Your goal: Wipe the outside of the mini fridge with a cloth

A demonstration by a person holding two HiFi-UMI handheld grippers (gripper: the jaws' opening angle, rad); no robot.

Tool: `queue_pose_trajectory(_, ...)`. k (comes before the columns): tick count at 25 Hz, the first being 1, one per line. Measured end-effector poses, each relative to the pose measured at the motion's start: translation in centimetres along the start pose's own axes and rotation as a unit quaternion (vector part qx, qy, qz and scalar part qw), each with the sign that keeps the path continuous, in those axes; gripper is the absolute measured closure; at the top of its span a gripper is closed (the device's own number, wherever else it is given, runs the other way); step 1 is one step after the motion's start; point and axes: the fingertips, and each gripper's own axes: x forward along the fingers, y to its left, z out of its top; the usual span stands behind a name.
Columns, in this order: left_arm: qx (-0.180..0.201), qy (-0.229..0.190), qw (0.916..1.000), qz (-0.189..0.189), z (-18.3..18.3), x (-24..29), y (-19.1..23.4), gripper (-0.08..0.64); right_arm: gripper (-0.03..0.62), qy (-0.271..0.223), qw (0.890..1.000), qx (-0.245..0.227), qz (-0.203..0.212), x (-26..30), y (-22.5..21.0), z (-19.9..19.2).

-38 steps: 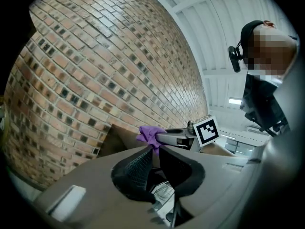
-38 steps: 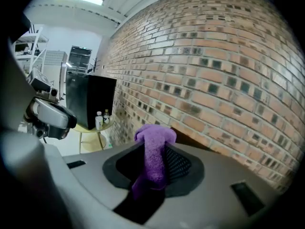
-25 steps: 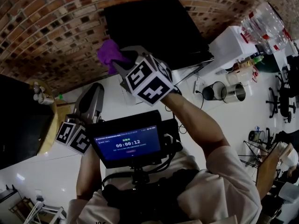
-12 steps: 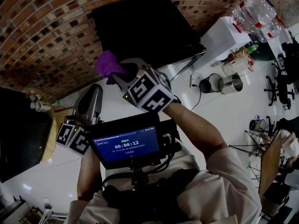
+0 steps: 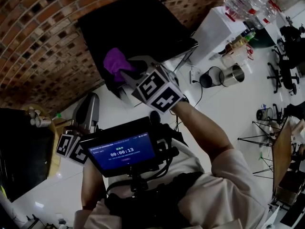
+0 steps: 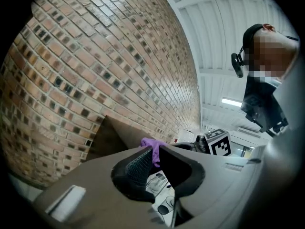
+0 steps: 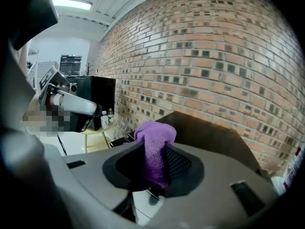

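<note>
While your right gripper (image 5: 127, 71) pinches purple cloth (image 5: 115, 61) at mini fridge (image 5: 138, 20) top edge, left gripper (image 5: 89, 101) barely parted, empty; wiping seemingly unstarted.

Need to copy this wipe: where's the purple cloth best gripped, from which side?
Pinch the purple cloth across its middle, from the side away from the mini fridge, like the right hand-held gripper: its bunched end pokes past the jaws.

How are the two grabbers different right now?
The right gripper is shut on the purple cloth; the left gripper has nothing between its jaws, which stand slightly apart. The right gripper is out by the black mini fridge; the left gripper sits back, nearer the person's screen. Both are grey two-jaw tools.
</note>
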Motion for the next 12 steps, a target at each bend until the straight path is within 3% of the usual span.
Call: queue_pose_trajectory(12,0.016,0.009,0.9998,-0.012,-0.1,1.9,-1.5,0.525,0.477,0.01,0.998,0.003,-0.06,-3.4,-5.6,-3.5)
